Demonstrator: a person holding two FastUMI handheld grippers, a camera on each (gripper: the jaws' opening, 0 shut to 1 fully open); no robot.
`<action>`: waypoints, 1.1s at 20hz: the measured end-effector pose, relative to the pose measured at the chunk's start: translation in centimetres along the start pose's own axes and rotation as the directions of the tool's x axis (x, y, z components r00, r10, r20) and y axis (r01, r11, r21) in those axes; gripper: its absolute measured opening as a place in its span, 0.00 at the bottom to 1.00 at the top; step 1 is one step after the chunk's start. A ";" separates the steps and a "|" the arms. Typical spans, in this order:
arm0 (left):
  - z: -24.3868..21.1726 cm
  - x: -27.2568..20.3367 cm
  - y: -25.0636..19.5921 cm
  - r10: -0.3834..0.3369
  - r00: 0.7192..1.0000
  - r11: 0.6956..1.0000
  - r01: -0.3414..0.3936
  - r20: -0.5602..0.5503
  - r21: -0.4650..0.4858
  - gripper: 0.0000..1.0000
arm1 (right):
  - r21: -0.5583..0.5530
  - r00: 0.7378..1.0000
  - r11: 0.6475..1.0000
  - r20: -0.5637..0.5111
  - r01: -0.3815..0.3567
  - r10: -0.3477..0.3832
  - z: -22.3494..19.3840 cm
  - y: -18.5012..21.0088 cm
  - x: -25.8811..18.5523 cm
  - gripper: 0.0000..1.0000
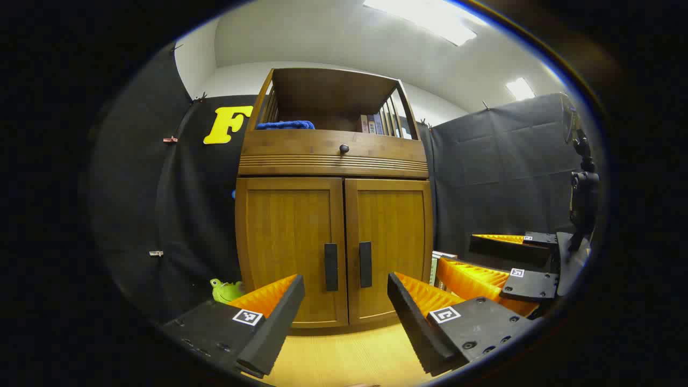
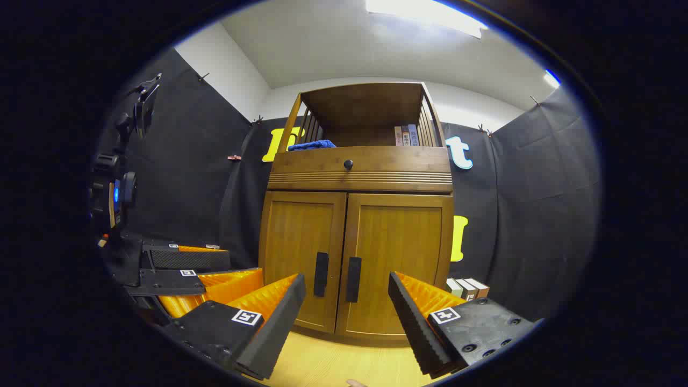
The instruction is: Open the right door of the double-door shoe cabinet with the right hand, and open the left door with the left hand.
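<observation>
shoe cabinet (image 1: 333, 215) at 12 o'clock, both doors shut | left gripper (image 1: 346, 317) wide open, empty, right gripper (image 1: 505, 269) at its 3 o'clock | right gripper view: own fingers spread, empty | green toy (image 1: 226, 290) at 8 o'clock in left gripper view; boxes (image 2: 466, 287) at 4 o'clock in right gripper view

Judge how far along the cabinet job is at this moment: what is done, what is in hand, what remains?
Done: nothing yet; the right door and left door are both shut. In hand: the right gripper and left gripper are open, facing the cabinet short of the dark handles, touching neither. Left: take the right handle and pull, then the left handle.
</observation>
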State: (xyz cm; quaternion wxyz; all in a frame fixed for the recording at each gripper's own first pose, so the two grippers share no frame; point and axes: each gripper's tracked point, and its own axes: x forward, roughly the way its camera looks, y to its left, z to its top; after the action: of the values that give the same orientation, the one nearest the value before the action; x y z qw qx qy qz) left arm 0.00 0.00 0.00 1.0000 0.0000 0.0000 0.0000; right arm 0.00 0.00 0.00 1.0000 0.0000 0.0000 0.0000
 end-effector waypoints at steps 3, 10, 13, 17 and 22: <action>0.0 -0.3 0.6 0.005 1.000 1.000 -0.005 -0.002 -0.003 0.99 | 0.026 1.000 1.000 -0.011 -0.002 0.002 -0.2 0.1 0.1 0.98; 0.0 -0.4 1.7 0.012 1.000 1.000 -0.012 0.003 -0.020 0.94 | 0.022 1.000 1.000 -0.004 -0.006 0.006 0.1 0.6 0.2 0.98; -0.2 -0.3 1.8 0.006 1.000 1.000 -0.006 -0.005 -0.020 0.97 | 0.022 1.000 1.000 -0.003 -0.007 0.007 0.2 0.9 0.5 0.98; -0.5 -0.1 1.7 -0.002 1.000 1.000 0.002 -0.014 -0.010 0.97 | 0.024 1.000 1.000 -0.002 0.001 -0.001 0.1 0.7 0.6 0.98; -0.5 0.1 2.0 -0.003 1.000 1.000 0.003 -0.012 -0.015 0.97 | 0.027 1.000 0.999 0.020 0.020 -0.020 0.6 0.4 1.4 0.98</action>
State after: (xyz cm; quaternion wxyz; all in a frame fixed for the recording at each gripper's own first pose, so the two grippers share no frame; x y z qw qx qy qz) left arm 0.13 2.04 -0.52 1.0000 -0.0075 0.0059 -0.0016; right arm 1.39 0.38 0.57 0.9998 0.0136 -0.0101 -0.0099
